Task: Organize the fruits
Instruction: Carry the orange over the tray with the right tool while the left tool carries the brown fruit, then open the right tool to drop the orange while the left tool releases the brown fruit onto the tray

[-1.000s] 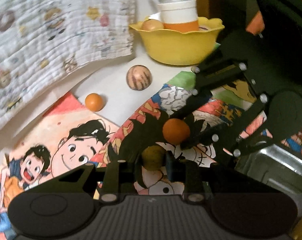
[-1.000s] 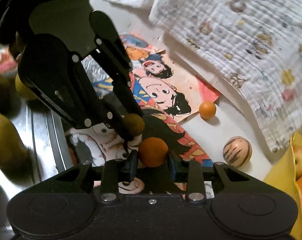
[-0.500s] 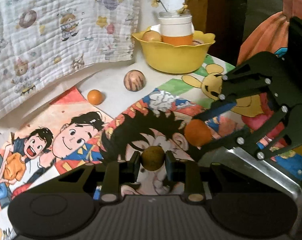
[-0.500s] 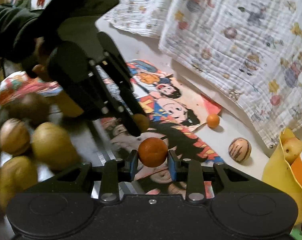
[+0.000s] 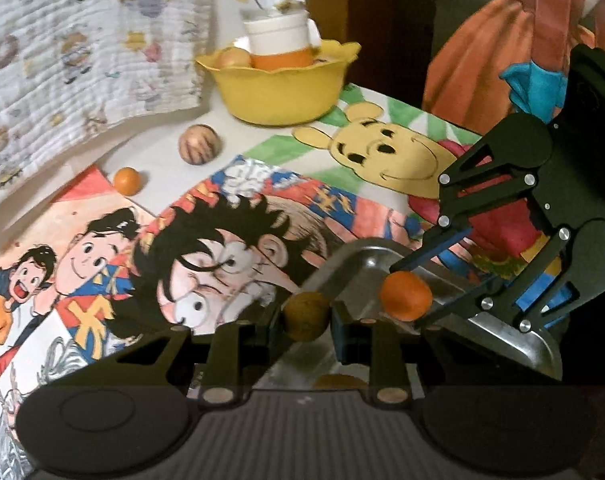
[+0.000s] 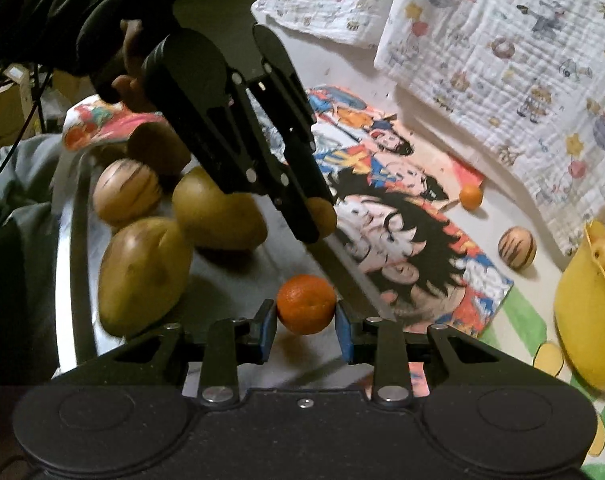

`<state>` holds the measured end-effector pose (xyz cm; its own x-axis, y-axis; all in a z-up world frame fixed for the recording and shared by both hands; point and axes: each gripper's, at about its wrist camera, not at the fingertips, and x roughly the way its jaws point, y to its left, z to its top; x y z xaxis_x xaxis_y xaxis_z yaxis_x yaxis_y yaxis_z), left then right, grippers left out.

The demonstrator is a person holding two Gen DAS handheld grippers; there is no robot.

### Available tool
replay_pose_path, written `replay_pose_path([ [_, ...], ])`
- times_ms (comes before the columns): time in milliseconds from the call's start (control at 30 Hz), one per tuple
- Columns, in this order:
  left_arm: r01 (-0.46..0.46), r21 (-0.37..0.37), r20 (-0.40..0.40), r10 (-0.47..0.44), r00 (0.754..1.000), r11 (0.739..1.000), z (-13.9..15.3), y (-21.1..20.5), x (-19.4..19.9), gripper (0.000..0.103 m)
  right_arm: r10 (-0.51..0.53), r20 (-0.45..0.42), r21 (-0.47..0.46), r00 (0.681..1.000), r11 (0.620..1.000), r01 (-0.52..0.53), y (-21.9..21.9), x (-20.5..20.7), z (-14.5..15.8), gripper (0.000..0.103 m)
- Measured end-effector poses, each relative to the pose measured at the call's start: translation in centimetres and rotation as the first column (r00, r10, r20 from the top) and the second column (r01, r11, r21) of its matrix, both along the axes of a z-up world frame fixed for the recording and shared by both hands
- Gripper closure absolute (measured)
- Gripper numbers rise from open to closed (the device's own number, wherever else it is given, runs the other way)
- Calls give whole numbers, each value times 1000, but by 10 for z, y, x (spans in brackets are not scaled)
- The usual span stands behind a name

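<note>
I've got my left gripper (image 5: 307, 316) clamped on a brown fruit (image 5: 306, 315), my right gripper (image 6: 306, 306) on an orange (image 6: 306, 303), both over the steel tray (image 6: 68, 216), lower left. Striped fruit (image 6: 516, 247) and small orange (image 6: 471, 196), right side, remain.

Orange (image 6: 306, 304) clamped in right tool (image 6: 305, 322) over steel tray (image 6: 68, 248) (pears (image 6: 142, 272) inside)

Shiny metal tray (image 6: 68, 264), quilted cloth (image 5: 82, 52), glossy yellow plastic bowl (image 5: 278, 92), dimpled orange (image 6: 306, 304)
</note>
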<state>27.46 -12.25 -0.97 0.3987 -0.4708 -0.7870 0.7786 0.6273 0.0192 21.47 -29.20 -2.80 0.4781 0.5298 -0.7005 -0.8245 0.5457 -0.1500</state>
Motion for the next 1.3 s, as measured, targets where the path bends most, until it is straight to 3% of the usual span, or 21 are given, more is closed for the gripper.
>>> replay_pose_path([
  [333,88,59,-39,-86,996,994,-7,-18,-9,74,47,-23,-36,999,998,-48,1,-18,-3,69],
  [733,40,114,-112,-27,993,993,-19,-22,0,71,43,-22,-82,999,996,-45,4,-21,-2,69],
  [800,31,118,-116,-17,993,993,-17,-21,1,61,34,-24,-88,999,995,-36,5,-23,-1,67],
  [900,12,113,-99,-1,995,994,-9,-18,-2,40,22,-20,-99,1000,995,-24,5,-26,1,55],
  [967,8,105,-80,0,997,994,-3,-16,-6,37,10,-2,-113,1000,994,-11,4,-32,3,48],
  [1067,-3,59,-75,8,997,998,8,-10,-15,22,-29,41,-125,999,992,34,4,-43,9,37],
  [1133,-15,23,-59,16,998,1000,15,-5,-23,17,-60,72,-105,996,992,67,4,-53,14,21],
  [1300,-49,-27,25,50,998,998,29,13,-49,3,-142,81,-15,987,990,144,1,-77,29,6],
])
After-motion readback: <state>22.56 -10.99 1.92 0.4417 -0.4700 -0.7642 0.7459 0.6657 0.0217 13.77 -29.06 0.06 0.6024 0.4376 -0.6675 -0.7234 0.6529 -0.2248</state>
